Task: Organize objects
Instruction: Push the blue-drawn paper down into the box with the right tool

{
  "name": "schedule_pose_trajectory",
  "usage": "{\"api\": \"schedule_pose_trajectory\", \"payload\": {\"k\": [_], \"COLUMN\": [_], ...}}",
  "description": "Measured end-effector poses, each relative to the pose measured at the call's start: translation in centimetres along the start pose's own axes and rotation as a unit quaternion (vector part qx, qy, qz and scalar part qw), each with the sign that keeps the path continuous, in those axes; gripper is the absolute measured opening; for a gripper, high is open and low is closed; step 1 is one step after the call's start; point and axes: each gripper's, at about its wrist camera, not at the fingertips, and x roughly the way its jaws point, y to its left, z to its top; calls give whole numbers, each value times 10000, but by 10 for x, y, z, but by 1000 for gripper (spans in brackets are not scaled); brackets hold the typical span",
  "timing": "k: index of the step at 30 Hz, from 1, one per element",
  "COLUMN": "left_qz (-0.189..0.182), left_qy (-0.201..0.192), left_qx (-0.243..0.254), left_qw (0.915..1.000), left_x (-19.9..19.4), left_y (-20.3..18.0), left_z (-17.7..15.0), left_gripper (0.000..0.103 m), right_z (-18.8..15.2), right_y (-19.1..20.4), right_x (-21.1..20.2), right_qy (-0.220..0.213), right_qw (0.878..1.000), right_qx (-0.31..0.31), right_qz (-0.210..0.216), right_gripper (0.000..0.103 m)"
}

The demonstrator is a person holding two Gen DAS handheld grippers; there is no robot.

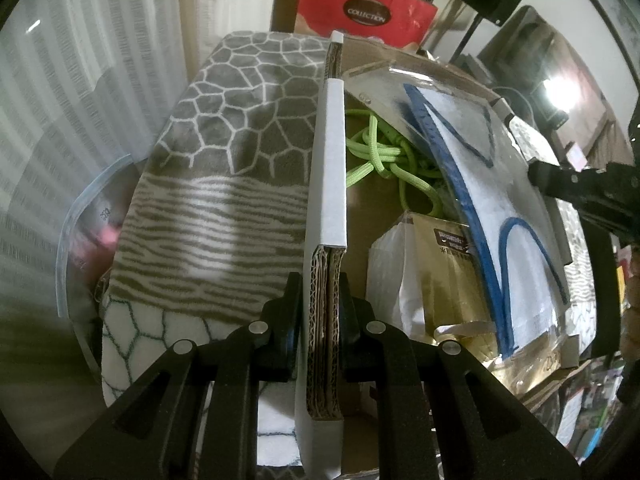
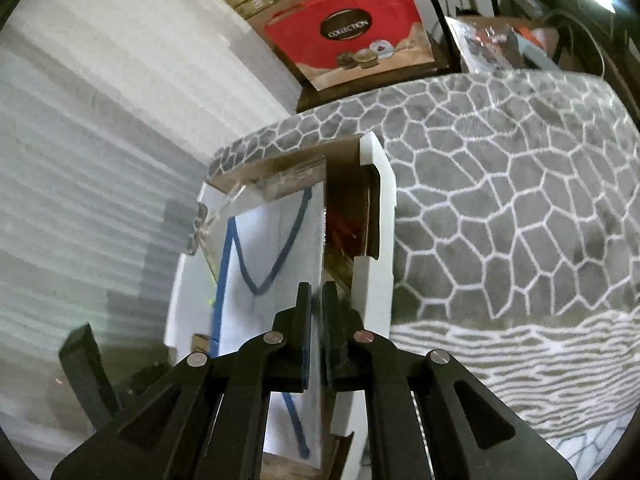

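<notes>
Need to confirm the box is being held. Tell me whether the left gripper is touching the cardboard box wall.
Touching. The left wrist view shows the left gripper closed on the cardboard box wall, both pads pressed against its corrugated edge.

The right gripper [image 2: 316, 300] points down at an open cardboard box [image 2: 374, 216] that sits on a grey blanket [image 2: 500, 220] with a white cell pattern. Its jaws stand almost together around the upper edge of a clear packet [image 2: 276, 248] (a blue cable [image 2: 228, 272] shows inside it), which stands upright against the box's left wall. Beyond the blanket's far edge stands a red paper bag [image 2: 348, 28].
</notes>
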Motion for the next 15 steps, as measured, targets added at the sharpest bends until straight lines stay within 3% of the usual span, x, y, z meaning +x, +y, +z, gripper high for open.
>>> {"api": "schedule_pose_trajectory", "payload": {"k": [7,10,15], "left_qz": [3,-1,-4], "left_qy": [6,7,-9], "left_qx": [5,-3,1], "left_qw": [10000,10000,10000], "left_x": [0,0,0], "left_y": [0,0,1], "left_z": [0,1,1], "left_gripper": [13,13,13], "right_z": [-11,-15,-22], "right_y": [17,23,27], "right_x": [-11,-19,-26], "right_qy": [156,109,132], "right_qw": [9953,9911,9869], "right_qx": [-870,-1198,-1500], "right_qz": [-391,-568,-580], "right_gripper": [14,23,19]}}
